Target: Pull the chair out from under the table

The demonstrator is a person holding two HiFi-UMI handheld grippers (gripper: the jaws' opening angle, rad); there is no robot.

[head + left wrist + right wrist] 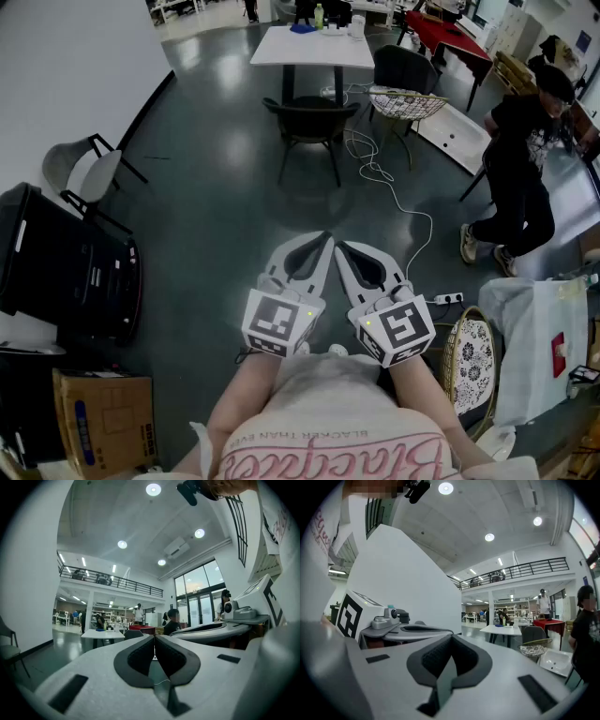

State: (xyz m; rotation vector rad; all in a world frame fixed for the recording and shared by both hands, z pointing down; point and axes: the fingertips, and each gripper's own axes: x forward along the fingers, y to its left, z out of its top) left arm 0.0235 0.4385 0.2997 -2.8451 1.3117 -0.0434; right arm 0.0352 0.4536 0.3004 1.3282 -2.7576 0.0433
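In the head view the left gripper (325, 238) and right gripper (339, 247) sit side by side, well short of the black chair (309, 114) at the near edge of the white table (314, 47). The left gripper view shows its jaws clenched together on nothing. The right gripper view shows the same, closed and empty

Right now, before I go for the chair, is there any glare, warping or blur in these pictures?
Head view: sharp, evenly lit, pale glare on the shiny floor left of the chair, edges curved. Left gripper view: heavy fisheye, dark corners, the table small but clear. Right gripper view: same warping, ceiling lamps blown out white.
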